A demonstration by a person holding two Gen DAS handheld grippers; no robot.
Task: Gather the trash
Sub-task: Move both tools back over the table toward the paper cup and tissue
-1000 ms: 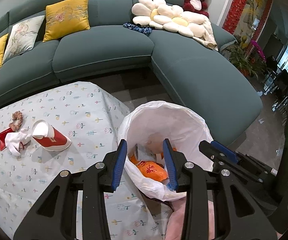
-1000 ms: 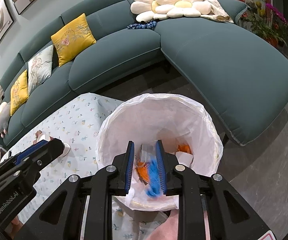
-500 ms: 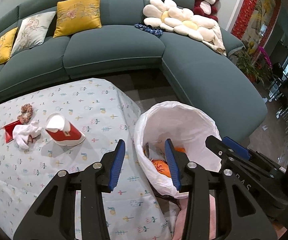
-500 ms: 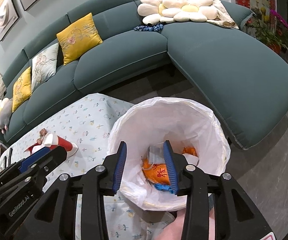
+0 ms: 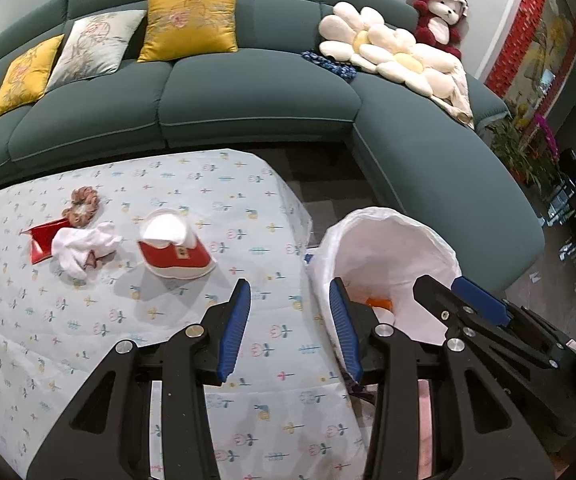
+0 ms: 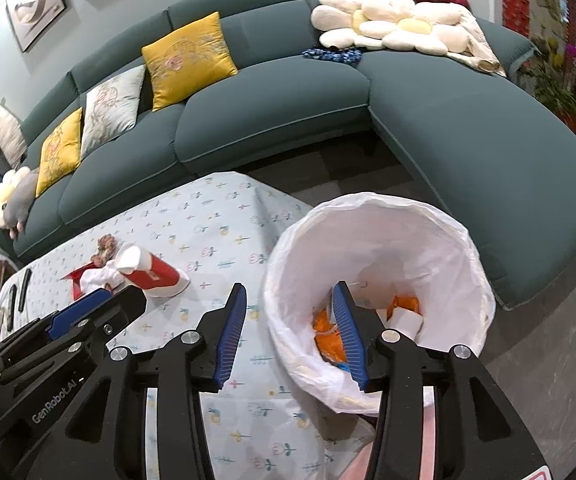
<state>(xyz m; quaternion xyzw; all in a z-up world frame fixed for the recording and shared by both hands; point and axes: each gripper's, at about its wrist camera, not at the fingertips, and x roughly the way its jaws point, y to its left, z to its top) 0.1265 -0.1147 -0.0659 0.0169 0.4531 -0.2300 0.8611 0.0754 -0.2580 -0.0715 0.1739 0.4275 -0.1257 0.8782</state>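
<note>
Both grippers have swung away from the bin bag (image 6: 380, 240) and back over the table (image 5: 87, 320) with its flowered cloth, and that shift tells the story: the last drop is done. Inside the white liner lie orange wrappers (image 6: 328, 332), a white scrap and a bit of blue, where a second ago the right gripper (image 6: 294, 334) had blue stuff between its fingers. Now its jaws are opening, nothing between them. Left gripper (image 5: 290, 330) hangs slack too, parted and empty, straddling the table edge beside the bag. So it's on to the next load, I'd say: the tipped red paper cup (image 5: 173, 250), the crumpled white tissue (image 5: 81, 246) on a red wrapper (image 5: 41, 240), and a brown scrunchie (image 5: 81, 204) wait well apart from the bag.
</note>
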